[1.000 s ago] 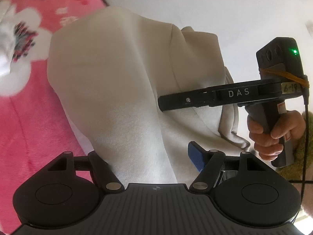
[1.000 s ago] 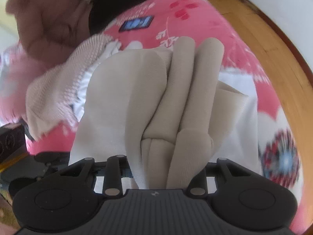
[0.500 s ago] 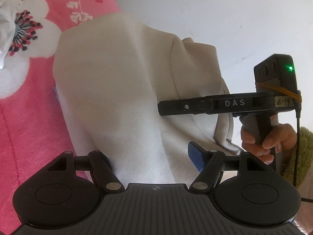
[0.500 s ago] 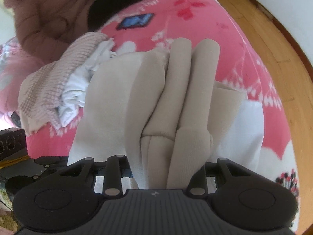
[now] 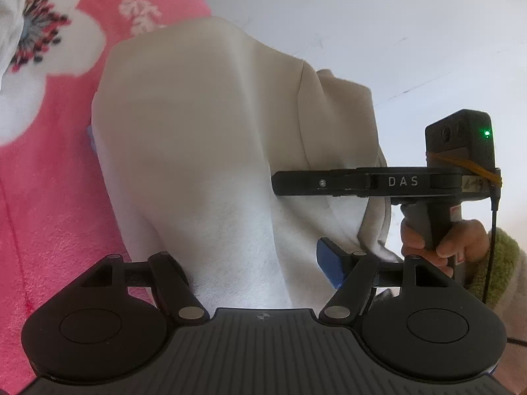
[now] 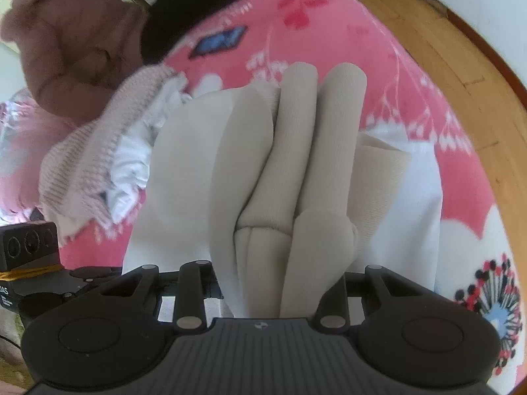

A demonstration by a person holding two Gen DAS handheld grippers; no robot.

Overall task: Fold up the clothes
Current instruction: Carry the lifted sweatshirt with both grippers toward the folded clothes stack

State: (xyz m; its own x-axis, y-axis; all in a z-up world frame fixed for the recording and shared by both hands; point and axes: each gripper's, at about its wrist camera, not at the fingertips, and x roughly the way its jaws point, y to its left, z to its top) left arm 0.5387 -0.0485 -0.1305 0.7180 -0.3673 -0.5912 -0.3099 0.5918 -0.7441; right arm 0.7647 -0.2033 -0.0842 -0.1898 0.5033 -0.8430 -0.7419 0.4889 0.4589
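Observation:
A cream garment (image 5: 204, 151) hangs bunched between both grippers above a pink floral blanket (image 5: 49, 197). My left gripper (image 5: 260, 273) is shut on its fabric; only the blue pad of the right finger (image 5: 329, 263) shows, the other is hidden by cloth. My right gripper (image 6: 283, 283) is shut on a thick bundle of folds of the same garment (image 6: 296, 171), its fingers hidden. The right gripper also shows side-on in the left wrist view (image 5: 286, 182), pinching the cloth from the right.
A heap of clothes lies on the blanket: a pink knit (image 6: 92, 154), a white piece (image 6: 131, 164), a mauve jacket (image 6: 66, 46) and a dark item (image 6: 197, 3). A phone (image 6: 220, 39) lies beyond. Wooden floor (image 6: 444, 49) is on the right, a white wall (image 5: 395, 33) behind.
Both grippers have shifted a little with the garment still held; the blanket and clothes heap slid in view. The grips have not changed.

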